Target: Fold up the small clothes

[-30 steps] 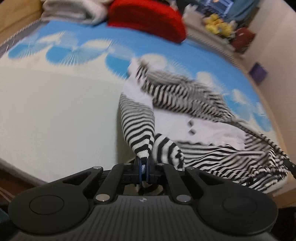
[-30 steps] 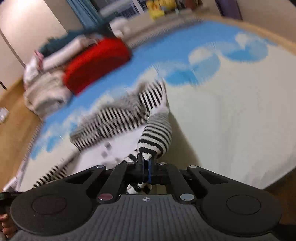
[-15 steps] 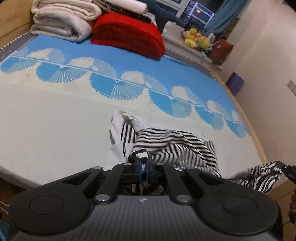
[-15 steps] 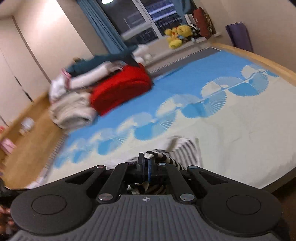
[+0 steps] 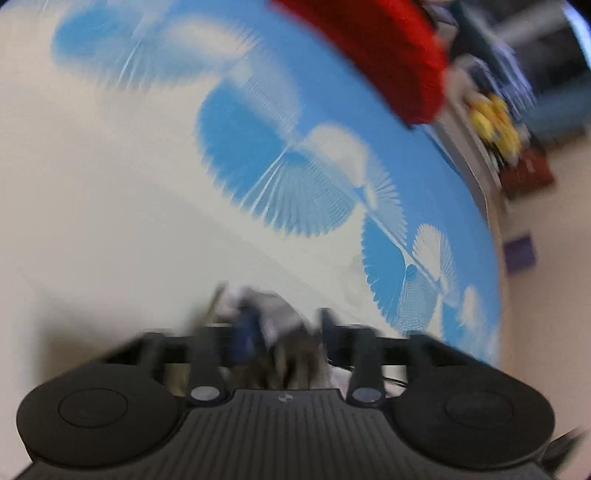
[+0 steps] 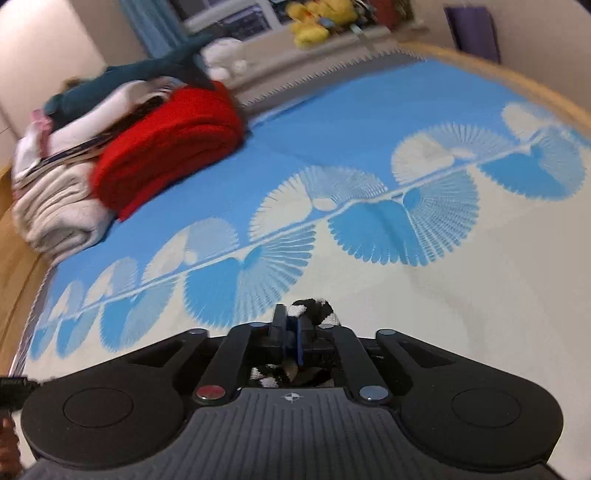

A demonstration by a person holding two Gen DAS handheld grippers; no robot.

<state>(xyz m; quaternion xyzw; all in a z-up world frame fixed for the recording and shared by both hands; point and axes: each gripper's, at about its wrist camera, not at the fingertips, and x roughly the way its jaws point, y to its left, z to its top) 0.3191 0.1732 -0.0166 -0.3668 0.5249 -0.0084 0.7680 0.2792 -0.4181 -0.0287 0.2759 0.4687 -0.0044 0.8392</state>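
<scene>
The bed cover (image 6: 424, 302) fills most of both views; it is cream on the near side and blue on the far side, with a band of fan shapes between them. In the right wrist view, a folded red blanket (image 6: 173, 147) lies on the blue part at about 10 o'clock. Just beside it, toward 9 o'clock, is a pile of pale folded bedding (image 6: 59, 206) with a dark teal thing on top. Yellow soft toys (image 6: 314, 18) sit on a ledge behind the bed at 12 o'clock. In the left wrist view, which is very blurred, the same red blanket (image 5: 388, 55) is at 1 o'clock.

The striped garment (image 6: 317, 310) is black and white. In the right wrist view only a small bunch of it shows, at 6 o'clock, low over the cream part of the cover. It sits between the jaws of the right gripper (image 6: 299, 332), which have just been opening; a gap is now visible between them, and I cannot tell for sure whether the pads are pressing on the cloth.

The jaws of the left gripper (image 5: 284, 332) have also just been opening and stand clearly apart. Blurred grey and white cloth, probably the same garment, lies between them and seems released.
</scene>
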